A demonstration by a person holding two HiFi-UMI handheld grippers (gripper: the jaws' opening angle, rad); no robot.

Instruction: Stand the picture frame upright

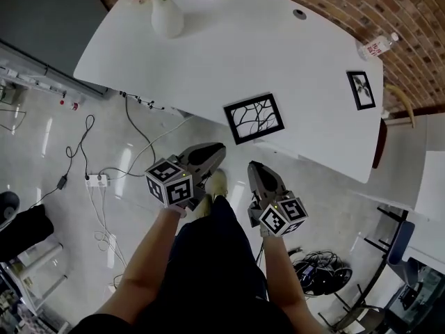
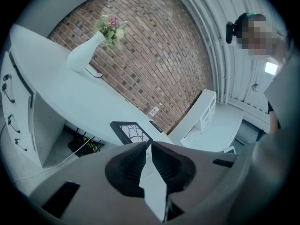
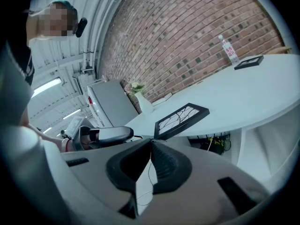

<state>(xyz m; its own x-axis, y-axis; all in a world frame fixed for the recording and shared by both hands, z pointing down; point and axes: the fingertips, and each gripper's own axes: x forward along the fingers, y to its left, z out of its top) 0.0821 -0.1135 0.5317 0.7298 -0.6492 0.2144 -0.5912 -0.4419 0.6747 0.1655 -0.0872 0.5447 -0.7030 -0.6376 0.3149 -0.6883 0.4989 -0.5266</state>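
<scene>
A black picture frame (image 1: pixel 254 118) with a branch drawing lies flat on the white table (image 1: pixel 278 54), close to its near edge. It also shows in the left gripper view (image 2: pixel 132 132) and the right gripper view (image 3: pixel 180 118). Both grippers hang in front of the table edge, short of the frame and not touching it. My left gripper (image 1: pixel 217 149) (image 2: pixel 149 144) has its jaws a thin crack apart, with nothing between them. My right gripper (image 1: pixel 254 165) (image 3: pixel 150 140) is shut and holds nothing.
A smaller black frame (image 1: pixel 361 89) lies flat at the table's right end, near a water bottle (image 1: pixel 375 46). A white vase (image 1: pixel 167 12) with flowers stands at the far left. Cables and a power strip (image 1: pixel 97 180) lie on the floor under the table edge.
</scene>
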